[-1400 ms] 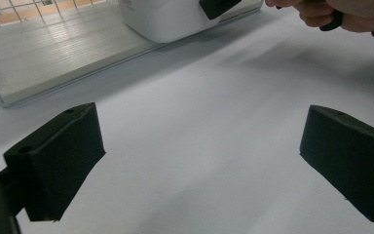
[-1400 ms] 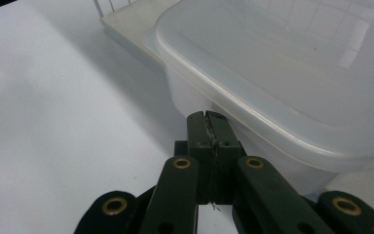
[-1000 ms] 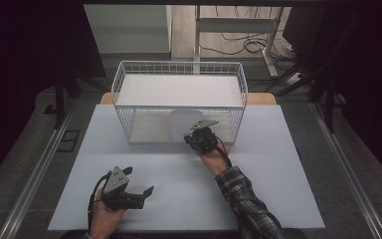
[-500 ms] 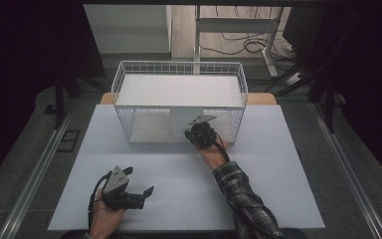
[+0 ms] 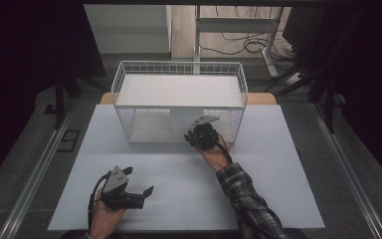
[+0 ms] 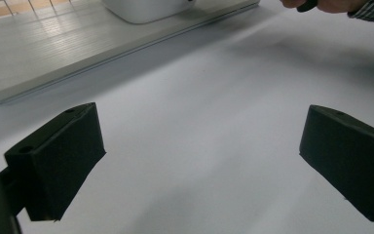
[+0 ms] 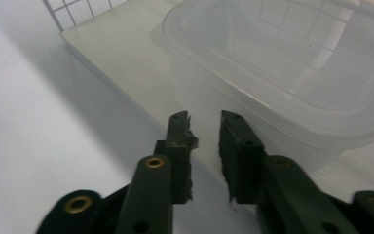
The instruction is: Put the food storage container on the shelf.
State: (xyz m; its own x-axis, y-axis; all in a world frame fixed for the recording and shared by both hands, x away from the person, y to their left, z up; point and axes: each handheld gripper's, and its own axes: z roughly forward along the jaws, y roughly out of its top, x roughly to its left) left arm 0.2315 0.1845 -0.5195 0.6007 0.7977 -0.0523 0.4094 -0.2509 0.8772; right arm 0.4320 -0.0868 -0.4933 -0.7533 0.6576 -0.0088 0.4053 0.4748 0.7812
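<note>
A translucent plastic container (image 7: 292, 73) sits on the lower shelf of a white wire basket (image 5: 179, 67), seen in the high view as a pale box (image 5: 185, 119). My right gripper (image 5: 199, 135) is at the basket's open front, pointing at the container's near rim. Its jaws (image 7: 204, 117) have just been opening and stand a narrow gap apart, with nothing between them; the rim lies just past the tips. My left gripper (image 5: 138, 180) rests low at the table's front left, wide open (image 6: 199, 156) and empty.
The basket stands at the back middle of the white table (image 5: 179, 179), its shelf edge (image 6: 78, 63) ahead of the left gripper. A desk frame and cables (image 5: 238, 45) lie beyond the table. Dark floor and rails flank both sides.
</note>
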